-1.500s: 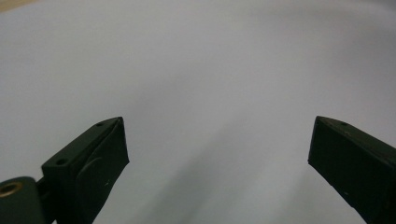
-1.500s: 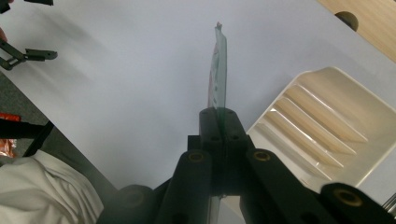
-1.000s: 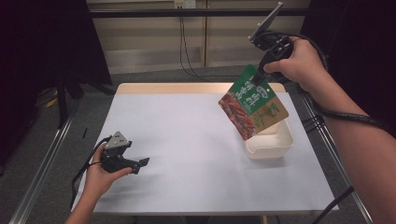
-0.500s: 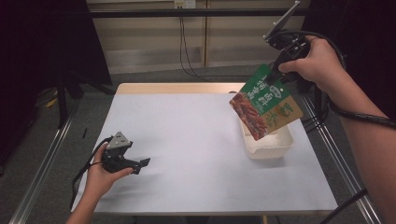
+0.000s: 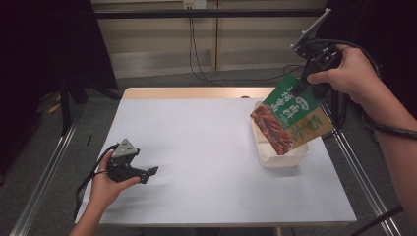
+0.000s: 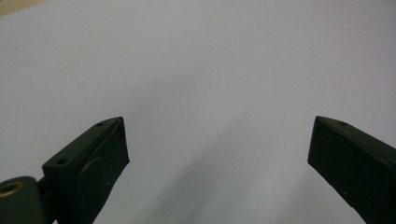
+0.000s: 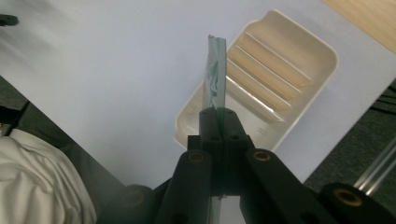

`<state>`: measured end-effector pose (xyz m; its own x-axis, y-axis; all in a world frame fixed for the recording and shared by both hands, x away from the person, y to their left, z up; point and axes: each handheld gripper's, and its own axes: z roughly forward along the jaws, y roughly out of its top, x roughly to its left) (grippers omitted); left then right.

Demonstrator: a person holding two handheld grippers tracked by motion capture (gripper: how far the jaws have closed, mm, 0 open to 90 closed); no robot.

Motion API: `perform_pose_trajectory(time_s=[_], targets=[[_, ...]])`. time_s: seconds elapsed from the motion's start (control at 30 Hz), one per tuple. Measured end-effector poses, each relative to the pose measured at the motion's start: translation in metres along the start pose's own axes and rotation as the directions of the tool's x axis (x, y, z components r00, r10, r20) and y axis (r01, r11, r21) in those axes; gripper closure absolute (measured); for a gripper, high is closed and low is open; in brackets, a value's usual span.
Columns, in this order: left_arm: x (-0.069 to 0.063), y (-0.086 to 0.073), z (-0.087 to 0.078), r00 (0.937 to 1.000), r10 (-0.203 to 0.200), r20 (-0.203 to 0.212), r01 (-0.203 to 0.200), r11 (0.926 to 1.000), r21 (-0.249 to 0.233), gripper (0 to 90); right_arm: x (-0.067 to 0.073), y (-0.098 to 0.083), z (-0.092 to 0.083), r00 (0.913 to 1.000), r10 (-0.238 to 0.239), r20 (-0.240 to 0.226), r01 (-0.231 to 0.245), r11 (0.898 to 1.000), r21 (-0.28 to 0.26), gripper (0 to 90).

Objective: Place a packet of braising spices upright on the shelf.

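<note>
A white tray [image 5: 278, 158] sits on the right side of the bench [image 5: 206, 147], near the right edge. It has raised ribs along its floor, and you can see them well in the right gripper view [image 7: 275, 65]. Nothing lies inside the tray.

Your right hand-held gripper [image 5: 311, 82] is up in the air above the far right of the bench. Its jaws are squeezed tight on the top edge of a green food packet [image 5: 291, 115]. The packet hangs down from the jaws, tilted, with a picture of red food on its lower part. It hangs above the tray and does not touch it. In the right gripper view you see the packet [image 7: 215, 70] edge-on, thin and flat, sticking out past the closed jaws with the tray below it.

Your left hand-held gripper [image 5: 147, 172] rests low on the near left part of the bench, well apart from the tray. Its jaws stand wide apart and hold nothing. In the left gripper view [image 6: 219, 154] there is just bare white bench between them.

Since a second ago, your right hand has carried the packet to the right and a little farther away from you. Your left hand has stayed where it was.
</note>
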<state>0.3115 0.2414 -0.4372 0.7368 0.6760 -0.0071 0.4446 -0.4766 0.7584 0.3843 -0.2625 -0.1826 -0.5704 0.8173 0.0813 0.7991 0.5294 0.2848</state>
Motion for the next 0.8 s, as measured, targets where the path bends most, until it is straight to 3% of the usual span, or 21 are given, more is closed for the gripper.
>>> perform_pose_trajectory(time_s=[0.43,0.5,0.8], targets=[[-0.002,0.0,0.001,1.0,0.006,-0.004,-0.006,1.0,0.001,5.1,-0.01,-0.016,0.002,0.9999,0.001,0.016,-0.002,1.0,0.017,90.0],[-0.001,0.001,0.001,0.9998,0.013,-0.012,-0.013,0.9999,0.003,5.2,-0.011,-0.017,0.002,0.9998,0.018,0.004,-0.018,1.0,0.019,90.0],[0.0,0.001,0.0,0.9998,0.018,-0.01,-0.018,0.9998,-0.002,5.2,-0.014,-0.023,0.01,1.0,0.003,0.0,-0.003,1.0,0.03,90.0]])
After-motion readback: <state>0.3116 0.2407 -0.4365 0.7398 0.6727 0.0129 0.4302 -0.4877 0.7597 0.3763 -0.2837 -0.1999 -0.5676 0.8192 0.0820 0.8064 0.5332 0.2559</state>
